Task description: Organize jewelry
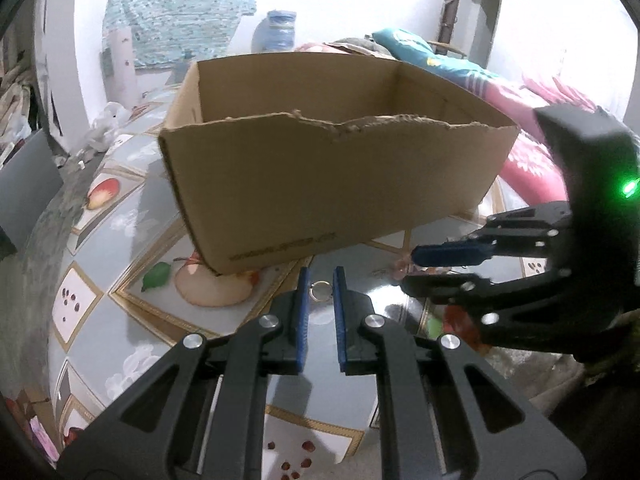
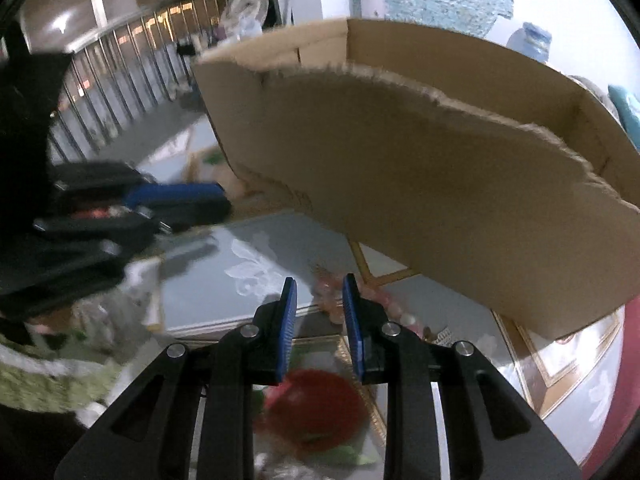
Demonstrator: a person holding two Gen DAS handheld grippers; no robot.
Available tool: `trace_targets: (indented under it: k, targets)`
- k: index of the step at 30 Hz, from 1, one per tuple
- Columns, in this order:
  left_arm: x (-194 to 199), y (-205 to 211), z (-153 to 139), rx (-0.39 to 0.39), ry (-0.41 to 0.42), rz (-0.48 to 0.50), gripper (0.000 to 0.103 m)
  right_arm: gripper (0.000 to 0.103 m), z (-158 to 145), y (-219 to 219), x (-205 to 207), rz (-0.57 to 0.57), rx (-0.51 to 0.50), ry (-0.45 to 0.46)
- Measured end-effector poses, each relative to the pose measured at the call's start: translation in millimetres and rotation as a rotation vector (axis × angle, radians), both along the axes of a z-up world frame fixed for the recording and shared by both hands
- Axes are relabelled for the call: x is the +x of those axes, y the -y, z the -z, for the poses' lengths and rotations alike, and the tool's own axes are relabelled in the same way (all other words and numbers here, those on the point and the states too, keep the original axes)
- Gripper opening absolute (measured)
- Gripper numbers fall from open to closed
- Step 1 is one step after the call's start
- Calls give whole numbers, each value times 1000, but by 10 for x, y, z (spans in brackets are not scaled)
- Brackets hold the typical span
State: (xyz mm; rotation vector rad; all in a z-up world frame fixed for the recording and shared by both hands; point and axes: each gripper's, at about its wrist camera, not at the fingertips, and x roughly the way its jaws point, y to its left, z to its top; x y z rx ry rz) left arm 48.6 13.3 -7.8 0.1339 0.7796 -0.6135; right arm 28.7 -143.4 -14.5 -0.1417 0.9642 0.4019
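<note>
Ring (image 1: 321, 291) pinched between left gripper (image 1: 320, 280) pads, small, round, silvery, pink bead bracelet (image 2: 336, 300) between right gripper (image 2: 319, 286) tips, grip unclear, cardboard box (image 1: 320, 184) just beyond.

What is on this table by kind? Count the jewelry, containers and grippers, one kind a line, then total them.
Ring: 1, between the left gripper's jaws
Pink bead bracelet: 1, at the right gripper's jaws
Cardboard box: 1
Grippers: 2
Total: 5
</note>
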Motion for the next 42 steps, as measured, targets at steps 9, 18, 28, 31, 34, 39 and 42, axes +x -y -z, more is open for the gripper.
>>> trace_targets:
  k: [9, 18, 28, 31, 34, 39, 42]
  targets:
    - [-10, -123, -13, -21, -3, -33, 10, 10, -216, 449, 55, 99, 124, -12]
    - [-44, -303, -24, -43, 9, -72, 10, 10, -656, 739, -11, 126, 279, 17]
    - [-159, -661, -162, -26, 46, -176, 10, 10, -485, -155, 283, -62, 442, -85]
    - [-168, -770, -157, -23, 36, -209, 0, 11, -286, -188, 360, -37, 419, -127]
    - [-164, -834, -127, -30, 26, -227, 0, 12, -157, -55, 315, 12, 393, -150]
    - [-106, -810, -77, -43, 10, -217, 0, 12, -84, 182, 181, 98, 296, -116]
    - [-59, -764, -55, -50, 4, -204, 0, 12, -52, 222, 132, 118, 275, -115]
